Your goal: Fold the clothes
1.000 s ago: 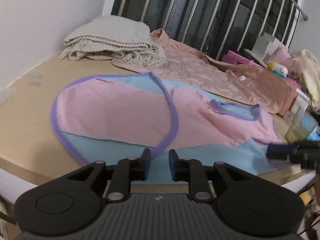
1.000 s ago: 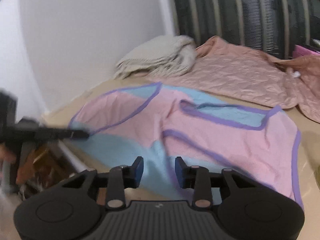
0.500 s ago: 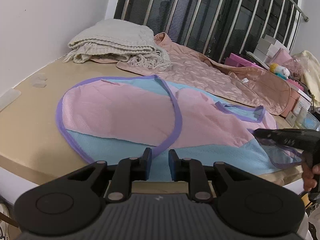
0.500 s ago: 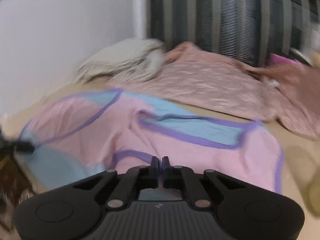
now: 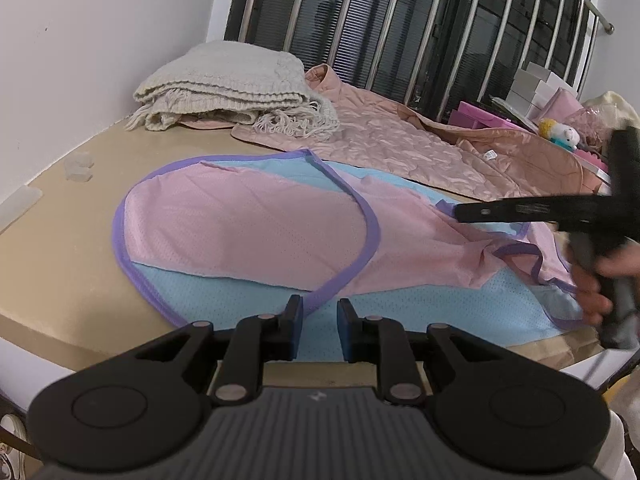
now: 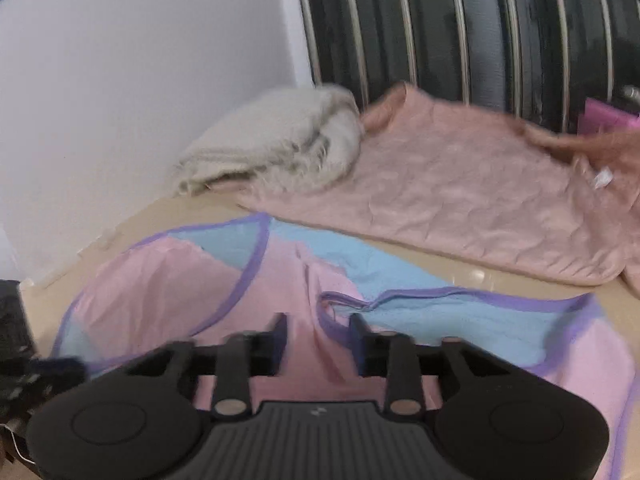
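Both the left gripper (image 5: 316, 322) and right gripper (image 6: 318, 344) hover over the garment (image 5: 248, 232) with fingers parted, holding nothing.

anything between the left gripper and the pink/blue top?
Nothing visible. The left gripper is open right at the top's near purple hem, with only bare fabric ahead. The right gripper, also open, is over the far side.

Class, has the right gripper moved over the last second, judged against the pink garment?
Yes. The right gripper has advanced from the blue hem to over the purple-trimmed neckline of the pink garment, jaws open.
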